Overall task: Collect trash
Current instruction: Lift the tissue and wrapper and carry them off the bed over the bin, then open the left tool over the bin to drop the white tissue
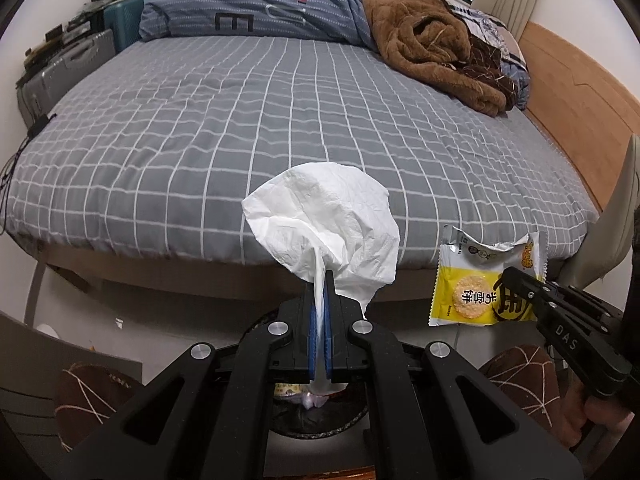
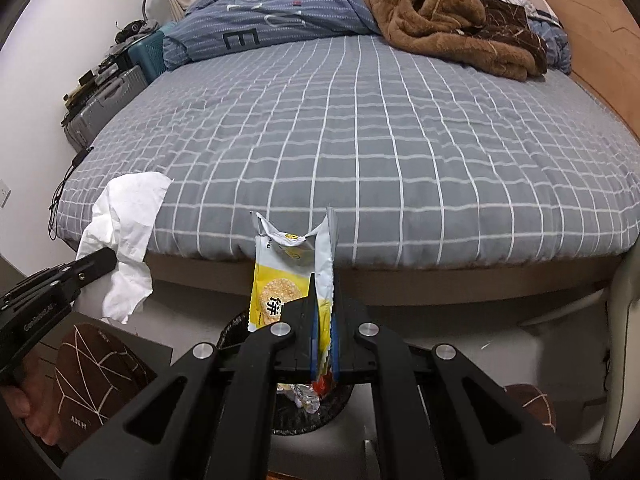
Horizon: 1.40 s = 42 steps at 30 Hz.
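Observation:
My left gripper (image 1: 320, 280) is shut on a crumpled white tissue (image 1: 328, 216), held up in front of the bed's near edge. My right gripper (image 2: 323, 284) is shut on a yellow and silver snack wrapper (image 2: 276, 276). The wrapper also shows in the left wrist view (image 1: 476, 280), at the right, in the right gripper (image 1: 516, 280). The tissue also shows in the right wrist view (image 2: 124, 220), at the left, in the left gripper (image 2: 102, 260). A black-lined trash bin (image 1: 348, 420) with trash inside sits on the floor below both grippers (image 2: 340, 404).
A bed with a grey checked sheet (image 1: 240, 120) fills the view ahead. A blue duvet (image 1: 260, 8) and a brown blanket (image 1: 432, 40) lie at its far end. Suitcases (image 1: 60, 68) stand at the left wall. Brown slippers (image 1: 92, 396) are on the floor.

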Motion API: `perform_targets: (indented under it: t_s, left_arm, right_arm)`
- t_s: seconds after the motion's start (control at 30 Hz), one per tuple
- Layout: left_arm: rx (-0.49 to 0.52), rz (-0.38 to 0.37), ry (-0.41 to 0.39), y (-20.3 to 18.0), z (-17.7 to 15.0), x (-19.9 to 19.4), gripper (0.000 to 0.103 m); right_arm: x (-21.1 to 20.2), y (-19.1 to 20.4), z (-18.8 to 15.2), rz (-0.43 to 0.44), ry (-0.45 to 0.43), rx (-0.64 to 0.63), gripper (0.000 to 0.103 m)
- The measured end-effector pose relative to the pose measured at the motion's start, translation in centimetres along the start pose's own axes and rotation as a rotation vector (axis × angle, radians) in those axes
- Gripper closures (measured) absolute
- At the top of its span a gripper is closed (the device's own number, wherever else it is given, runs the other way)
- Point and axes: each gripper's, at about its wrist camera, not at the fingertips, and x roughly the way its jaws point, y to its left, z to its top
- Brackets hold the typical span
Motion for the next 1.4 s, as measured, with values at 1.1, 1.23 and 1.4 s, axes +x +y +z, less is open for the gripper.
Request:
perform_targets:
  t_s: [1.1,1.23,1.4]
  left_arm:
    - [0.004,0.019,0.368,1.1,-9.6,16.3,0.100]
    - [0.002,0.012,0.391,1.2,-9.9,17.7,0.100]
    - [0.018,0.015,0.397,1.0,-9.8,18.9,0.099]
  right_arm:
    - [13.7,-1.8,-7.9,-0.010,0.299,0.014,0.099]
    - [14.8,-2.0,-8.2,-0.009,0.324,0.017,0.099]
    - [15.7,-2.1,-7.9,-0.008,0.342,0.026,0.099]
